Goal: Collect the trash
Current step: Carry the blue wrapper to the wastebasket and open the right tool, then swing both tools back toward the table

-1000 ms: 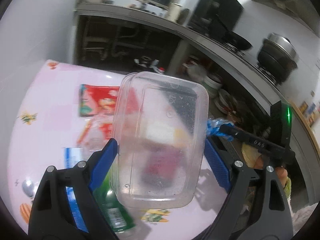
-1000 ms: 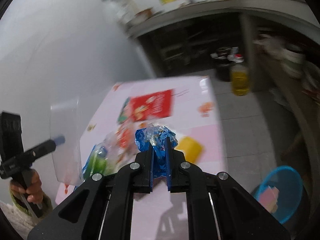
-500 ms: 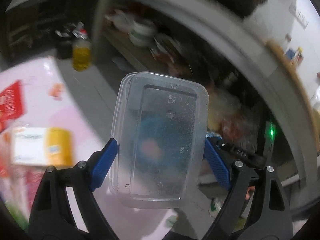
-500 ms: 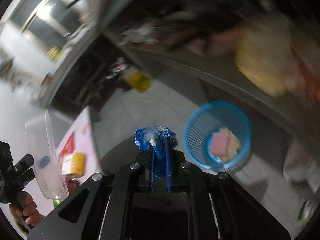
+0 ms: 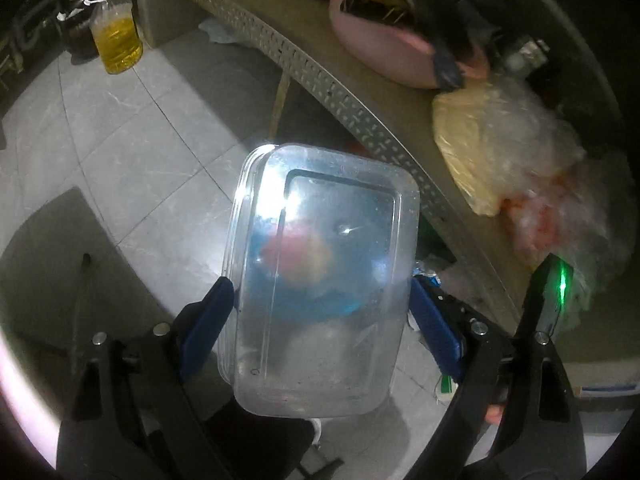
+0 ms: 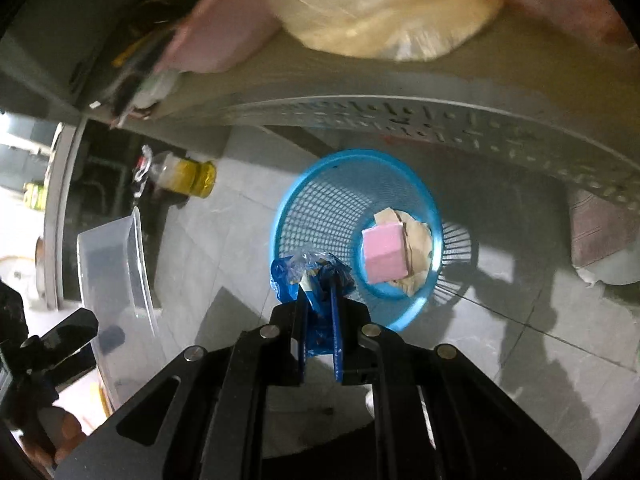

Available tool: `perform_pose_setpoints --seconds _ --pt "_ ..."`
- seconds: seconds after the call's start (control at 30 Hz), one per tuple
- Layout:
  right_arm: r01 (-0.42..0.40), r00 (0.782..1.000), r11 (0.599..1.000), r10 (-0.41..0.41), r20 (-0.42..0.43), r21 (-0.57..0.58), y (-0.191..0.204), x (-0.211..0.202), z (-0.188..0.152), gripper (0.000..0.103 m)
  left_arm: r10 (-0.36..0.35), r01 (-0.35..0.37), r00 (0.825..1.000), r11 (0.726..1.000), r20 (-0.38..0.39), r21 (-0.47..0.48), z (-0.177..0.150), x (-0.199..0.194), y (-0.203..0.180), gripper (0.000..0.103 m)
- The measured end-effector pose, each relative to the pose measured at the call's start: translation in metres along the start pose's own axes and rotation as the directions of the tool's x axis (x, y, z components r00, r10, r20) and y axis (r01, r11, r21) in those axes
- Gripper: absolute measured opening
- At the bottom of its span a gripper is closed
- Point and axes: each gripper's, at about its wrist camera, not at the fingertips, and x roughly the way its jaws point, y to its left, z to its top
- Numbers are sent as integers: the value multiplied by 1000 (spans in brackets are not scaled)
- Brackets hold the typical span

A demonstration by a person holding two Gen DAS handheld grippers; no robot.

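Your right gripper pinches the crumpled blue wrapper between its fingers, and the jaws have just been opening a little with the wrapper still between them; it now hangs just above the near rim of the blue trash basket, while a second ago it was over the pink table. Your left gripper has its fingers spread wide and pressed on the two long sides of the clear plastic container, which you have also carried from the table to a place over the floor, beside the basket. This means, I think, that the carrying is finished and the dropping is the step in hand: the wrapper can fall first, the container after it. Now the count: two pieces of trash are in your grippers, one in each. In the basket I see one pink block lying on some crumpled beige paper. There is one basket. Further out, one bottle of yellow oil stands on the tiled floor, and a metal shelf with bags runs above the basket.
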Motion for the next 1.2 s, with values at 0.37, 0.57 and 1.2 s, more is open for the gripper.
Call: perform_pose_setpoints --seconds 0.37,0.57,1.2 --pt "61 998 997 -62 14 38 -34 56 9 42 32 -29 998 998 60 -53 16 20 11 89" --pt "75 997 997 -74 30 -19 -26 38 -4 43 2 8 991 998 135 -68 5 -15 16 89" --pt "-93 991 862 131 42 -498 135 -60 -61 56 2 23 901 998 434 -52 -140 -211 97 89"
